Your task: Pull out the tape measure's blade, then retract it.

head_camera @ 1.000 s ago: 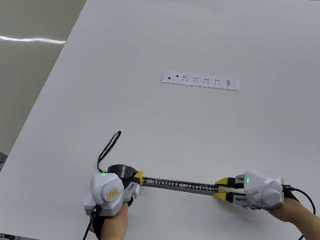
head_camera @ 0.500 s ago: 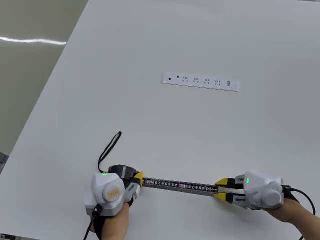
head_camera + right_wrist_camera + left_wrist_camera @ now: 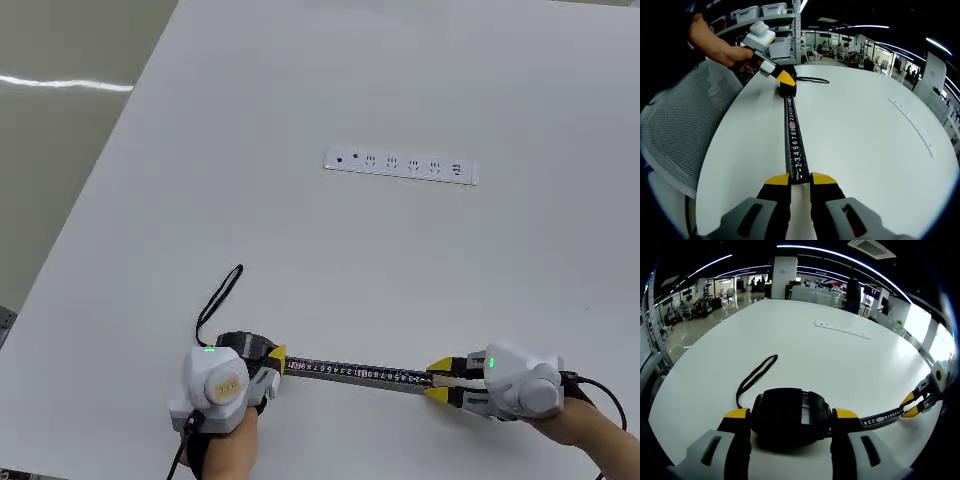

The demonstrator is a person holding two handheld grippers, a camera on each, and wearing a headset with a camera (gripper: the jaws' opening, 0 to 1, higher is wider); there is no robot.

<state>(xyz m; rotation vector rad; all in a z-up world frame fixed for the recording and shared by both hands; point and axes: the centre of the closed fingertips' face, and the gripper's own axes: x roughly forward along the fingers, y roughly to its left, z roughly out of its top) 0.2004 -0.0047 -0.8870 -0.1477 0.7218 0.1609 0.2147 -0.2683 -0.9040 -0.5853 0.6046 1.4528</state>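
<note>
The tape measure (image 3: 790, 415), a black case, lies near the front edge of the white worktop (image 3: 300, 230), clamped by its two flat sides between the yellow-tipped jaws of the left tool (image 3: 262, 358). Its blade (image 3: 792, 135) is drawn out to the right, low over the worktop and nearly level. The blade is black with white numerals; in the right gripper view 2 3 4 5 6 7 8 9 read clearly from the free end, then a red mark, and beyond that the figures blur. The right tool (image 3: 800, 179) has its jaws narrowed onto the blade's free end, pinching it by the edges. A black strap (image 3: 218, 293) trails from the case in a loop across the worktop, away from the person. Well apart, farther back, lies a white power strip (image 3: 401, 164); any writing on it is too small to read
</note>
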